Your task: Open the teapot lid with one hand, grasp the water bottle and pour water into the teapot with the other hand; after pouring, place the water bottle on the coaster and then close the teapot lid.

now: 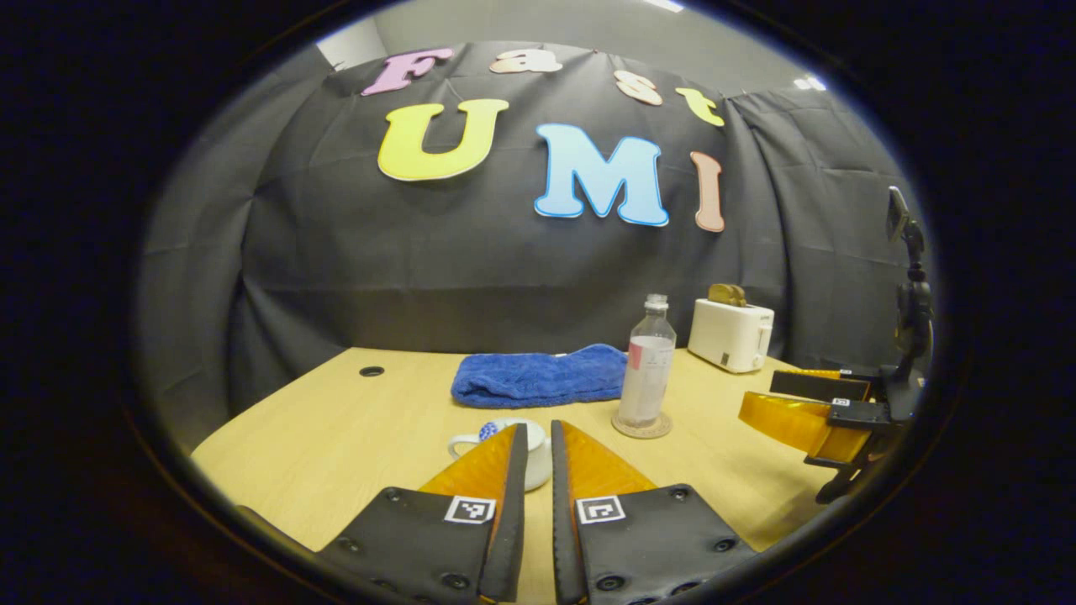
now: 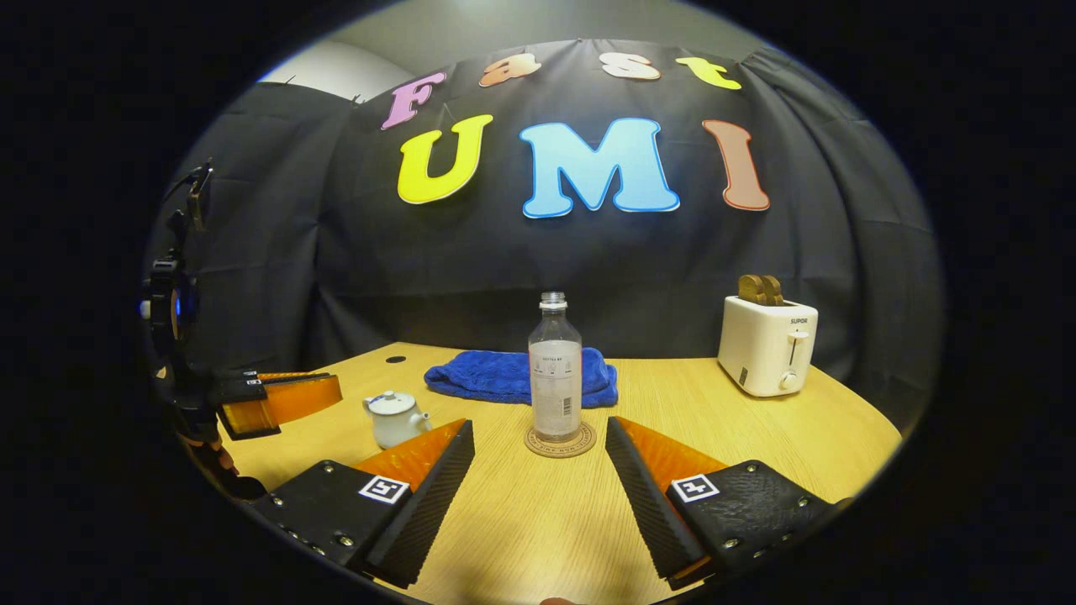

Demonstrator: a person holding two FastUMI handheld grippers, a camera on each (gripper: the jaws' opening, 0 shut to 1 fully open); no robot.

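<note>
there, water bottle point(image 2: 555, 374) stands upright between the spread right claw point(image 2: 540, 449) fingers.

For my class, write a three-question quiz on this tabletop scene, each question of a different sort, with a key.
1. True or false: the clear plastic water bottle stands upright on the round cork coaster.
2. The small white ceramic teapot has its lid: A) on, B) lying on the table, C) held in a hand-held gripper.
3. Fill in: behind the bottle lies a folded blue ____.

Key: 1 true; 2 A; 3 towel.
</note>
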